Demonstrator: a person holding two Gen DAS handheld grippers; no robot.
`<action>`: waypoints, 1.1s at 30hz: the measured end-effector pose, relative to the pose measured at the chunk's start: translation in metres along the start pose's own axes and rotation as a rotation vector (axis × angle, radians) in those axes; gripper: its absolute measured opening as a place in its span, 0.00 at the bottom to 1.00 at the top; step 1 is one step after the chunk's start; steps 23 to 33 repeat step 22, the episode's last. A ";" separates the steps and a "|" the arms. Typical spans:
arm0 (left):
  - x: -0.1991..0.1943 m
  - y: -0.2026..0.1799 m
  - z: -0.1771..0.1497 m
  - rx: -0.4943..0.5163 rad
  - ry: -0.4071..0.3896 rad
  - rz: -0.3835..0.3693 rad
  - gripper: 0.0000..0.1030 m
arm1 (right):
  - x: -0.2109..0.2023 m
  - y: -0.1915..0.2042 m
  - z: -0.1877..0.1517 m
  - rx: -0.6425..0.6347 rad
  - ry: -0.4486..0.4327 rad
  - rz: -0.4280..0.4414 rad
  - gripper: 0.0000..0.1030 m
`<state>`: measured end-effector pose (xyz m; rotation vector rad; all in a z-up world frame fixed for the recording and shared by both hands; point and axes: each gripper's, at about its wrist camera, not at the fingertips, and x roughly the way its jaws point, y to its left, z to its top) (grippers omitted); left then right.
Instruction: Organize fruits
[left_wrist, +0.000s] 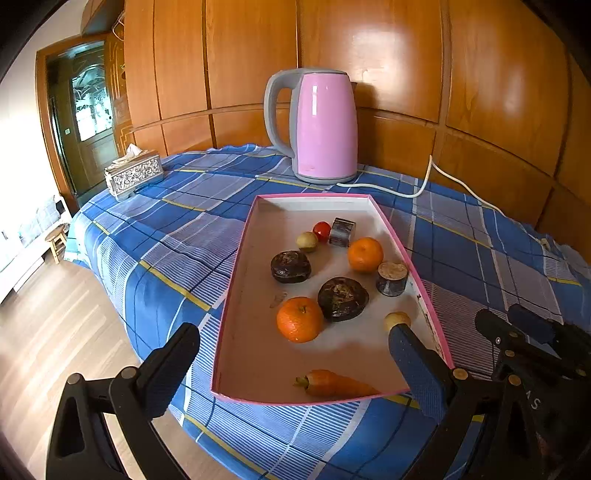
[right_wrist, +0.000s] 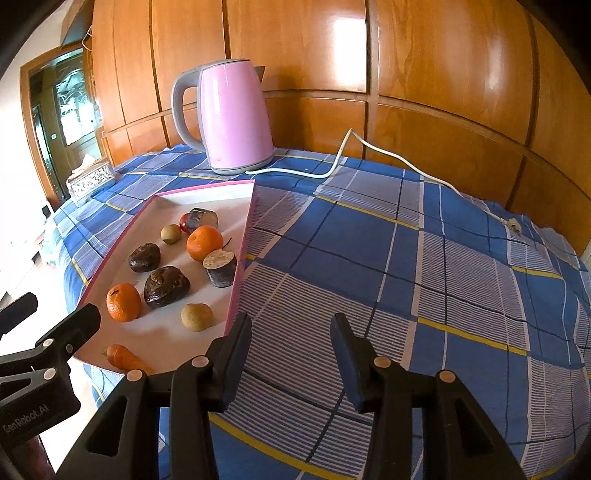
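Left wrist view: all fruits sit loose in the tray (left_wrist: 317, 201); both tongs (left_wrist: 295, 354) (right_wrist: 291, 332) gape, holding nothing.

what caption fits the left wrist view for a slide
Open left gripper poised over a pink-rimmed tray of oranges, dark fruits and a carrot, pink kettle behind.

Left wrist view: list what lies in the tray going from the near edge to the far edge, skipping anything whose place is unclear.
Carrot → near orange → large dark lump → far orange → red tomato.
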<state>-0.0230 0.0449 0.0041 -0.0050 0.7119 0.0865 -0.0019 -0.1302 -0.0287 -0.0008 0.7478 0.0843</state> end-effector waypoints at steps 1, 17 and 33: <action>0.000 0.000 0.000 0.001 0.000 0.000 1.00 | 0.000 0.000 0.000 0.000 0.000 0.000 0.44; -0.001 -0.001 0.001 0.004 0.001 -0.009 1.00 | 0.001 0.002 0.000 -0.003 0.003 0.003 0.44; 0.001 0.003 0.001 -0.012 0.007 -0.020 1.00 | 0.001 0.001 0.000 0.001 0.004 0.006 0.44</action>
